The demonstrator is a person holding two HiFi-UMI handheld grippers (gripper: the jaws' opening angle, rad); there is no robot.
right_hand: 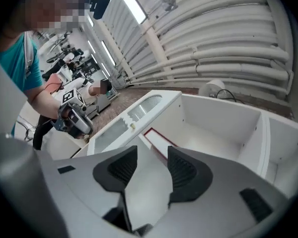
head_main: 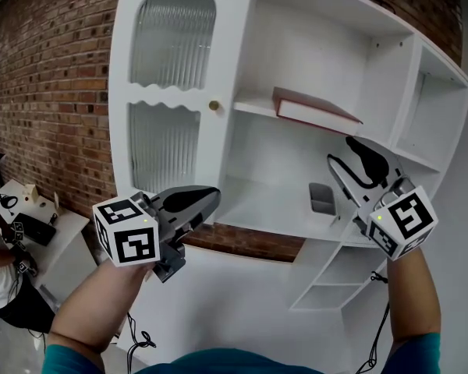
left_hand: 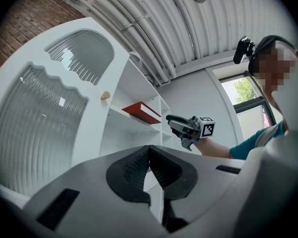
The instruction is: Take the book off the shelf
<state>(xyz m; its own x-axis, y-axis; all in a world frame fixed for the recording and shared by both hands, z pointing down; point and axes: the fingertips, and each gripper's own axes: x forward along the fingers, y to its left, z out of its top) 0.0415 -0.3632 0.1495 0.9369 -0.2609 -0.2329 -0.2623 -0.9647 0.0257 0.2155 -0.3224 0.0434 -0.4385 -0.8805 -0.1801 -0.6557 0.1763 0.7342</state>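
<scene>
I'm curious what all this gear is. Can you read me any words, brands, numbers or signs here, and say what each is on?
No text can be read in any view.
Book: plain red cover, no title visible.
Marker cubes: black-and-white square patterns only, no letters or digits.
White shelf unit: no label.
Things on the side table: too small to read.

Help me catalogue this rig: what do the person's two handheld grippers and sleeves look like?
Both the left gripper and the right gripper have grey bodies with ribbed black pads. Each carries a white cube printed with black square markers: left cube, right cube. The person wears teal sleeves. Thin black cables dangle beneath the arms.
</scene>
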